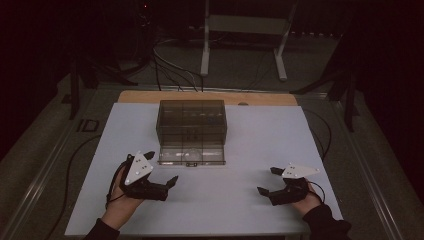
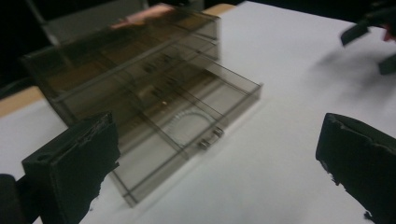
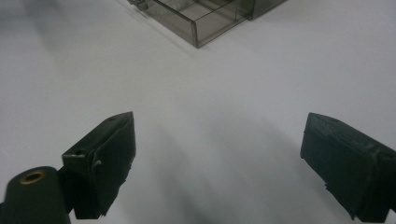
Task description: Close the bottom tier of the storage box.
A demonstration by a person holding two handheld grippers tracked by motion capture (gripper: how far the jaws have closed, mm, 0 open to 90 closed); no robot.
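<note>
Smoked-plastic drawer cabinet [image 1: 191, 125] is sitting at the table's [image 1: 260, 150] far centre, its bottom drawer [image 1: 192, 155] pulled out toward the person. Left gripper [image 1: 161, 168] is hovering just beside the drawer's left front corner, jaws wide, holding nothing. Right gripper [image 1: 268, 180] is resting well apart, jaws wide.
</note>
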